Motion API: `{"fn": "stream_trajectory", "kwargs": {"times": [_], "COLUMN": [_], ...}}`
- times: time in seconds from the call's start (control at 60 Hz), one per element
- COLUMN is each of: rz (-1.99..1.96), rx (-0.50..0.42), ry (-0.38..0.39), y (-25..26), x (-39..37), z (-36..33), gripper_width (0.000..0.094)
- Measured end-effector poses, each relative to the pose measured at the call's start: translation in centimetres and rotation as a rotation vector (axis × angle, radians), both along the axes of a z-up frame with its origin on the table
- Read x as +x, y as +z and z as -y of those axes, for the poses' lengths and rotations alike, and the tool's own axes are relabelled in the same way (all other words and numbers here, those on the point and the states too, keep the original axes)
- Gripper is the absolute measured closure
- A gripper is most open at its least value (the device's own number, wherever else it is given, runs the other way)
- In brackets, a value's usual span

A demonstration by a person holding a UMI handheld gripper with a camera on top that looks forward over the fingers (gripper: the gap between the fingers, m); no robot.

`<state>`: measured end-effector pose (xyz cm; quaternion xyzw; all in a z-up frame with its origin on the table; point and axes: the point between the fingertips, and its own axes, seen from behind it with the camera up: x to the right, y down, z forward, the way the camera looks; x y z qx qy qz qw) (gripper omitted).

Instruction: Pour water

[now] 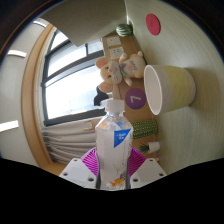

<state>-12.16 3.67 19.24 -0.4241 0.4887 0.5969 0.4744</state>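
A clear plastic water bottle (pixel 113 135) with a white cap and a blue-and-white label stands upright between my fingers, held up in the air. My gripper (pixel 114 160) is shut on the bottle's lower body, with the magenta pads (pixel 92 162) pressing it from both sides. A pale yellow cup (pixel 168 87) hangs ahead and to the right of the bottle, tipped on its side with its mouth facing left toward the bottle. What holds the cup is hidden.
Behind the bottle a shelf carries plush toys (pixel 118 68) and a purple tag with the number 7 (pixel 135 98). A large window with a wooden frame (pixel 60 85) fills the left. A pink round sticker (pixel 152 22) sits on the white wall above.
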Motion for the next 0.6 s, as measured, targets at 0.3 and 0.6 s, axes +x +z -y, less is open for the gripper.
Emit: {"fn": "stream_trajectory", "kwargs": {"times": [0.3,0.6], "rz": [-0.441,-0.622], "rx": [0.041,0.017], "ry": [-0.094,-0.133], "y": [0.8,-1.4], "x": [5.0,6.8], "z": [-1.1,-2.1], "gripper_width": [0.0585,0.0585]}}
